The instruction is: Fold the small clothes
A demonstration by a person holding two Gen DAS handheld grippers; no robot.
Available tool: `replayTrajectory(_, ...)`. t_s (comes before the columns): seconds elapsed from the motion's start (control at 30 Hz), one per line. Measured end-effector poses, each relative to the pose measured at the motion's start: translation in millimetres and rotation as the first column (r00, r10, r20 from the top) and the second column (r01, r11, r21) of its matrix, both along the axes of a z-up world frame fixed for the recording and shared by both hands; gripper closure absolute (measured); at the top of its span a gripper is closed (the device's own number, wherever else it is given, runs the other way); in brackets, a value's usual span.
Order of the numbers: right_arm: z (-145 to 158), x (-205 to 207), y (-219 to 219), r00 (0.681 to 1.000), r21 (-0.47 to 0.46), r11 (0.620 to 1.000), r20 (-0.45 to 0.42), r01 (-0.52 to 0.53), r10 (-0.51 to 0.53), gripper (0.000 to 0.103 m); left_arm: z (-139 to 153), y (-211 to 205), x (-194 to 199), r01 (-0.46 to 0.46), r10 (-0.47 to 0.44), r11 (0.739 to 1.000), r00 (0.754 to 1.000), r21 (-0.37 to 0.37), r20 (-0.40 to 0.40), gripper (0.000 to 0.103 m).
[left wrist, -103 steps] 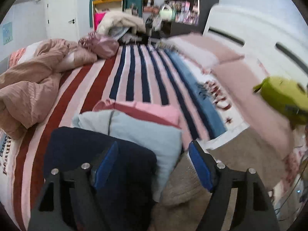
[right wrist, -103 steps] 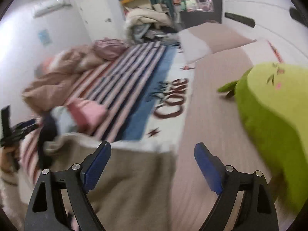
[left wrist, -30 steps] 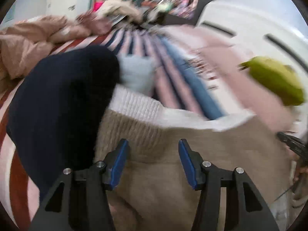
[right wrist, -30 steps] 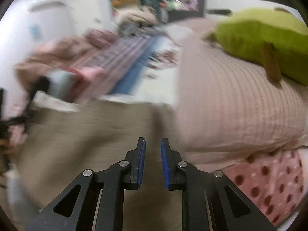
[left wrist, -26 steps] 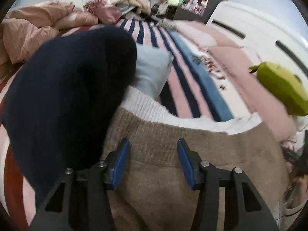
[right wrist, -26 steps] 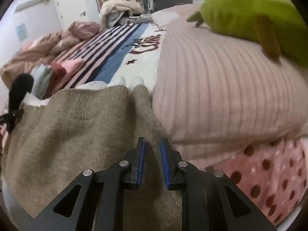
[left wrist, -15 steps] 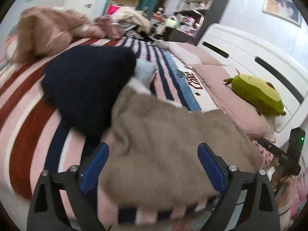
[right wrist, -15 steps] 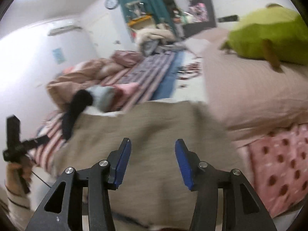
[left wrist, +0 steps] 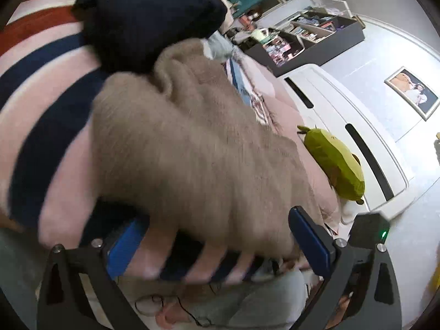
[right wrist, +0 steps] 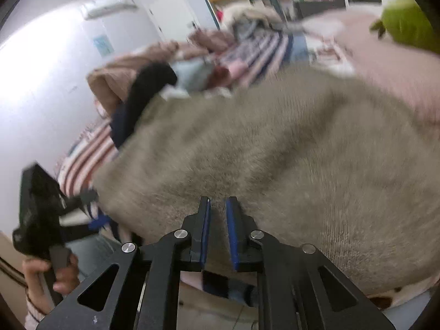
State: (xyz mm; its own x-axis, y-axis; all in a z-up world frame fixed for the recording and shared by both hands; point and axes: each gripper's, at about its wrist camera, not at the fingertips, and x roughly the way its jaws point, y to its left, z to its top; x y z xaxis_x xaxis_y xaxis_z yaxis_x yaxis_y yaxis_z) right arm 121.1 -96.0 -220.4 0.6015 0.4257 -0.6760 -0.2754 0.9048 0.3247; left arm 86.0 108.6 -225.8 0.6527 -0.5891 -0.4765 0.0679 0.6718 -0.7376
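Right gripper: the right gripper (right wrist: 217, 221) pointed forward over the near edge of the bed, its blue pads drawn almost together with a thin gap showing between them; whether any cloth was pinched there could not be told.
Left gripper: the left gripper (left wrist: 220, 243) was spread wide, nothing between its pads, tilted so the room leaned in its view; one pad sat low beside the sweater's near left edge, the other near its right end.
Left hand: a hand (right wrist: 52, 269) wrapped the left gripper's black handle at the lower left of the right wrist view, off the bed's near edge.
Sweater: the beige sweater (right wrist: 275, 159) lay spread on the bed straight ahead of the right gripper, its near hem reaching the pad tips; in the left wrist view the same sweater (left wrist: 192, 143) stretched across the bed's near edge, blurred.
Dark garment: a navy garment (left wrist: 148, 19) lay just beyond the sweater's far left corner, touching it.
Bed: the striped cover (left wrist: 41, 88) showed bare to the left of the sweater.
Pillow: a pink pillow (right wrist: 390, 68) lay along the sweater's right side.
Plush toy: a green plush toy (left wrist: 335, 162) rested on the pillow by the white headboard (left wrist: 357, 115).
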Motion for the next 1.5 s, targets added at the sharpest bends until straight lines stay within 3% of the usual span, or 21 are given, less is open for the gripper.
replayTrajectory(0.1, -10, 1, -1, 1.000, 0.013, 1.000, -0.008, -0.002, 0.002, 0.103, 0, 0, 21, -0.048, 0.048, 0.999, 0.999, -0.024, 0.021, 0.008)
replayTrajectory(0.13, -10, 2, -4, 1.000, 0.015, 1.000, -0.014, 0.000, 0.000, 0.103, 1, -2, 29, -0.063, 0.063, 0.998, 0.998, -0.007, 0.010, 0.019)
replayTrajectory(0.17, -9, 3, -3, 1.000, 0.013, 1.000, -0.016, -0.002, 0.003, 0.103, 4, -4, 35, -0.071, 0.071, 0.997, 0.997, 0.017, 0.000, 0.038)
replayTrajectory(0.27, -5, -1, -15, 1.000, 0.064, 0.998, -0.023, -0.018, 0.019, 0.099, 21, -9, 40, -0.066, 0.062, 0.996, 0.996, 0.062, 0.059, 0.065)
replayTrajectory(0.3, -2, -3, -23, 0.999, 0.114, 0.993, -0.029, -0.022, 0.025, 0.099, 28, -13, 42, -0.055, 0.049, 0.995, 0.996, 0.085, 0.080, 0.070)
replayTrajectory(0.4, 14, -13, -50, 1.000, 0.200, 0.980, 0.013, -0.021, 0.018, 0.090, 58, -34, 47, -0.010, -0.019, 0.980, 0.989, 0.200, 0.145, 0.076)
replayTrajectory(0.5, 37, -30, -78, 0.995, 0.156, 0.988, 0.099, -0.015, -0.001, 0.078, 91, -61, 50, 0.022, -0.091, 0.957, 0.970, 0.288, 0.226, 0.076)
replayTrajectory(0.6, 54, -49, -111, 0.984, 0.120, 0.991, 0.157, 0.061, -0.079, 0.078, 122, -101, 56, 0.081, -0.194, 0.930, 0.936, 0.359, 0.293, 0.077)
replayTrajectory(0.7, 67, -68, -156, 0.959, 0.158, 0.972, 0.197, 0.175, -0.205, 0.075, 143, -150, 58, 0.169, -0.315, 0.899, 0.890, 0.403, 0.329, 0.077)
replayTrajectory(0.8, 72, -88, -191, 0.929, 0.201, 0.947, 0.223, 0.252, -0.294, 0.075, 154, -210, 56, 0.257, -0.450, 0.834, 0.829, 0.488, 0.333, 0.078)
replayTrajectory(0.87, 74, -101, -209, 0.913, 0.215, 0.934, 0.236, 0.285, -0.333, 0.075, 150, -254, 50, 0.312, -0.548, 0.762, 0.778, 0.568, 0.307, 0.078)
replayTrajectory(0.93, 73, -114, -227, 0.896, 0.227, 0.918, 0.238, 0.325, -0.376, 0.075, 133, -294, 47, 0.380, -0.624, 0.686, 0.746, 0.621, 0.232, 0.078)
replayTrajectory(1.03, 69, -125, -245, 0.884, 0.225, 0.905, 0.225, 0.362, -0.409, 0.075, 99, -329, 47, 0.468, -0.695, 0.591, 0.710, 0.657, 0.119, 0.075)
replayTrajectory(1.13, 65, -127, -251, 0.884, 0.230, 0.899, 0.206, 0.372, -0.419, 0.075, 83, -343, 39, 0.442, -0.700, 0.538, 0.708, 0.718, 0.089, 0.069)
replayTrajectory(1.17, 63, -130, -257, 0.885, 0.235, 0.899, 0.205, 0.370, -0.418, 0.073, 84, -345, 35, 0.436, -0.707, 0.528, 0.701, 0.729, 0.094, 0.056)
replayTrajectory(1.23, 64, -130, -258, 0.887, 0.245, 0.900, 0.211, 0.360, -0.412, 0.068, 90, -339, 30, 0.482, -0.732, 0.530, 0.676, 0.697, 0.088, 0.031)
replayTrajectory(1.27, 65, -124, -258, 0.887, 0.246, 0.902, 0.215, 0.356, -0.408, 0.067, 95, -335, 27, 0.520, -0.744, 0.539, 0.663, 0.662, 0.085, 0.025)
replayTrajectory(1.33, 71, -121, -252, 0.889, 0.242, 0.910, 0.235, 0.337, -0.392, 0.067, 108, -320, 21, 0.557, -0.752, 0.560, 0.652, 0.613, 0.094, 0.025)
replayTrajectory(1.4, 82, -116, -245, 0.889, 0.242, 0.919, 0.269, 0.311, -0.371, 0.067, 118, -306, 13, 0.556, -0.739, 0.591, 0.664, 0.584, 0.116, 0.024)
replayTrajectory(1.43, 87, -116, -242, 0.889, 0.241, 0.924, 0.284, 0.298, -0.360, 0.065, 126, -291, 10, 0.542, -0.720, 0.620, 0.680, 0.567, 0.138, 0.024)
replayTrajectory(1.5, 103, -112, -229, 0.887, 0.237, 0.937, 0.327, 0.256, -0.325, 0.049, 136, -271, 6, 0.506, -0.684, 0.662, 0.709, 0.553, 0.170, 0.024)
